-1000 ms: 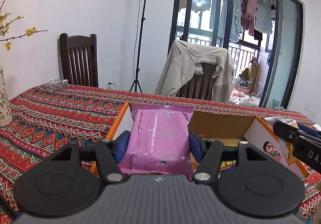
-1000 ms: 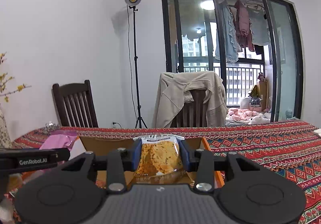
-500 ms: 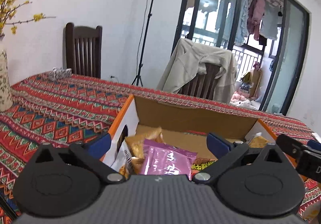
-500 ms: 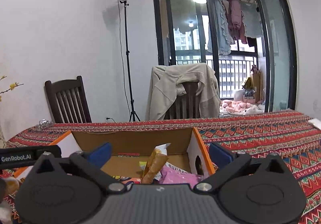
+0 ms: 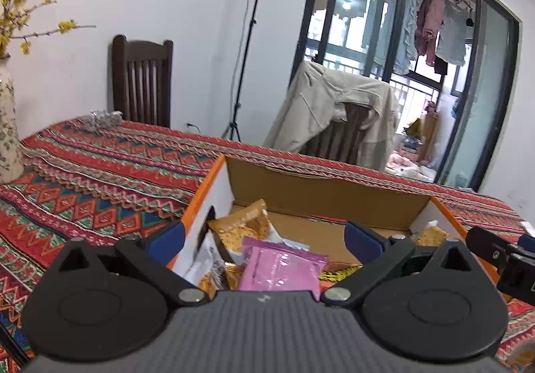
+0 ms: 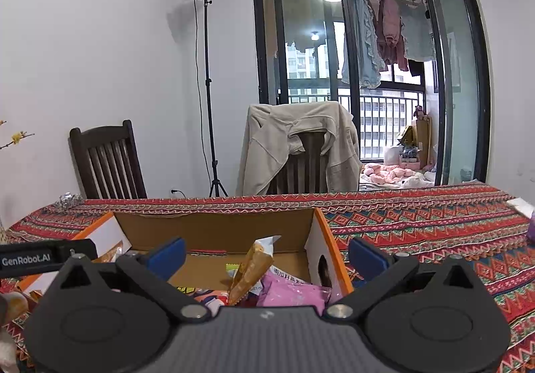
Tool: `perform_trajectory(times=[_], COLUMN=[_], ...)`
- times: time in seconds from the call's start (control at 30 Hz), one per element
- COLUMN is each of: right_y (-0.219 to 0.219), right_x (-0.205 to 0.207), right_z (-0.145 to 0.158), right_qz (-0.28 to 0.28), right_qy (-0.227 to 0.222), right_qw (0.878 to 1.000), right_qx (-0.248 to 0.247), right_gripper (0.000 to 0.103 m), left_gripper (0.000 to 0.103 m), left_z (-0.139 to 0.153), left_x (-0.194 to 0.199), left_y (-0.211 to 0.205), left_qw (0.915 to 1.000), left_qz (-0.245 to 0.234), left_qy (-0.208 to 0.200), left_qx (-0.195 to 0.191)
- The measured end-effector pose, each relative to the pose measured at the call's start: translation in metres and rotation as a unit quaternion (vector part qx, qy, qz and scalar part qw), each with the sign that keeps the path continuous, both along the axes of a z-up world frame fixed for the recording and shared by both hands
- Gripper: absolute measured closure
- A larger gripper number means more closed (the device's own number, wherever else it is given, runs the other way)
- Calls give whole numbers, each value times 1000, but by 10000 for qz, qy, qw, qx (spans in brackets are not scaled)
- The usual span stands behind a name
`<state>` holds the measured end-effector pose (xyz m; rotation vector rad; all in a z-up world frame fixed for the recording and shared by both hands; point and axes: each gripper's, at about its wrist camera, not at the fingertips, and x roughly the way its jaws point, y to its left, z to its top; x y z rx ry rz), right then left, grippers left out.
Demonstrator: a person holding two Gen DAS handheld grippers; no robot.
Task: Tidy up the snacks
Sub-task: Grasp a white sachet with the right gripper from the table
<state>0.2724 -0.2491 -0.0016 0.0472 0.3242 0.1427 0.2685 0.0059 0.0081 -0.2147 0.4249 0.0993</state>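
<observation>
Snacks lie heaped in the open cardboard box (image 5: 321, 196) in front of you, and both of your tongs are spread wide and holding nothing. Your left tongs (image 5: 264, 237) hang over the box's left end, their blue pads (image 5: 169, 237) set far apart, one outside the orange-edged left wall and one above the box's inside. Under them a pink packet (image 5: 281, 271) rests on top of the pile, touching an orange snack bag (image 5: 244, 226) that leans against the left wall beside a white bag (image 5: 207, 261). Your right tongs (image 6: 267, 254) sit over the box's right end, equally wide, with one blue pad (image 6: 367, 256) outside the right wall. Between them an orange packet (image 6: 250, 269) stands tilted on its edge, and a second pink packet (image 6: 294, 291) lies just beside it against the right wall. The box stands on the surface (image 5: 100, 192), which is covered by a red patterned cloth, nearer its front edge than its far edge. At the surface's left edge stands a floral vase (image 5: 8, 135) with yellow blossoms. Beyond the far edge are a dark wooden chair (image 6: 107, 162) and another chair draped with a beige jacket (image 6: 297, 145).
</observation>
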Motion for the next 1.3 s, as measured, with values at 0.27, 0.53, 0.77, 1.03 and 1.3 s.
perform_trajectory(times=[0.27,0.53,0.77,1.03,1.3], right_y=[-8,-17,-22,-25,-30], right_x=[-22,-61,-96,-122,-132], right_z=[16,20,18,-2,-29], right_qz=[25,108,214,275,199], right_qy=[39,69,105,348,706], right_qw=[10000,9998,9994,9984,9967], right_qx=[-53,-142,-237,-361,-347], right_gripper=[0,0,0,0,0], left_gripper=[0,0,0,0,0], left_z=[19,26,19,-5,-36], left_x=[-22,-63,-97,-126,-132], left_y=[1,2,6,15,28], left_qw=[9999,9999,9996,9987,9983], left_qz=[-30,-120,-210,-218,-91], left_qy=[-52,-40,50,259,456], left_qx=[-123,31,186,375,360])
